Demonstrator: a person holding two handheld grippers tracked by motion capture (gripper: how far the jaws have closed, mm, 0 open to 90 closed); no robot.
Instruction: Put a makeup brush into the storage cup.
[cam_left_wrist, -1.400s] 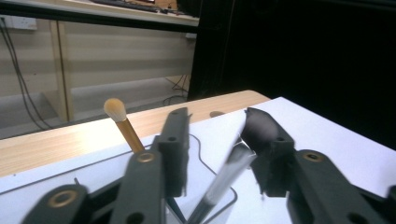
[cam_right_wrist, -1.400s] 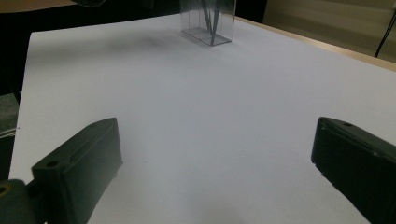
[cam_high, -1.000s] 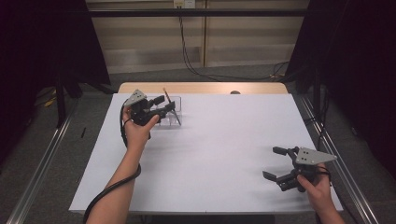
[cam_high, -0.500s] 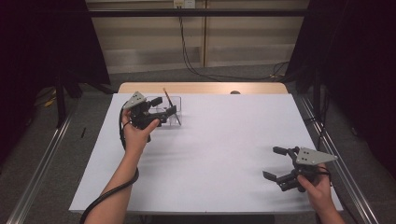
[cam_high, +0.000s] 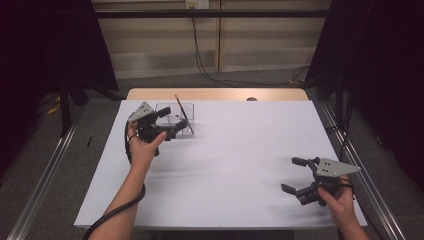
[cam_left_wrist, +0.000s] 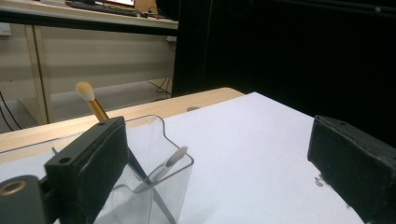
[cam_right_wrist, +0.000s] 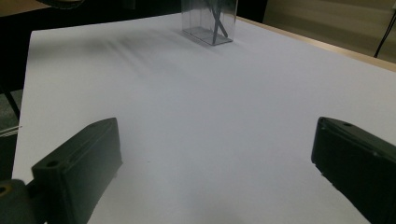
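Clear brush holder (cam_high: 176, 119) with brushes (cam_left_wrist: 164, 164) just beyond left gripper (cam_high: 169, 123), jaws just opened wide, nothing between; right gripper (cam_high: 299, 176) released, well apart.

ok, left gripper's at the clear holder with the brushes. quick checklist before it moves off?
1. Left gripper jaws apart, just been opening, nothing between them: ok.
2. Gold-handled makeup brush with pale tip standing in the clear plastic holder: ok.
3. Smaller grey-tipped brush leaning inside the same holder: ok.
4. Holder upright on the white table sheet: ok.
5. Left gripper clear of the holder wall: cannot tell, one jaw sits right against it in the left gripper view.
6. Right gripper open, over bare sheet: ok.
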